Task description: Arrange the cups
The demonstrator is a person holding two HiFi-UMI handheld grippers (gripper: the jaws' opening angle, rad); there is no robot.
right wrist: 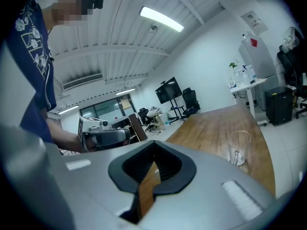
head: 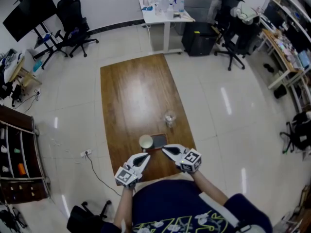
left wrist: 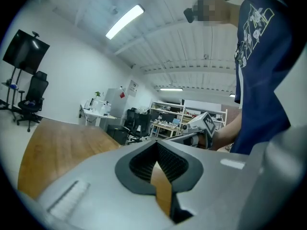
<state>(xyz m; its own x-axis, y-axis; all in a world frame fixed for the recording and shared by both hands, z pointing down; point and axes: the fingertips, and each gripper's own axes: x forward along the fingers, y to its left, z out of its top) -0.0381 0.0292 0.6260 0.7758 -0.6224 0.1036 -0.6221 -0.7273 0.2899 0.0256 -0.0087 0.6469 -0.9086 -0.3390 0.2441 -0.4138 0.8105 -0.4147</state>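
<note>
A cream cup (head: 145,141) stands near the front of the wooden table (head: 131,96), touching the left edge of a dark flat tray (head: 159,140). A clear glass cup (head: 169,119) stands farther back to the right, and also shows in the right gripper view as the glass cup (right wrist: 238,147). My left gripper (head: 146,157) hovers just in front of the cream cup, shut and empty. My right gripper (head: 164,150) hangs by the tray's front edge, also shut with nothing in it. The two grippers point toward each other: right gripper (left wrist: 199,128), left gripper (right wrist: 103,137).
A white desk (head: 163,11) and black office chairs (head: 73,21) stand beyond the table's far end. A dark shelf unit (head: 17,154) sits at the left, cluttered benches (head: 286,42) at the right. A cable (head: 95,171) trails on the floor left of the table.
</note>
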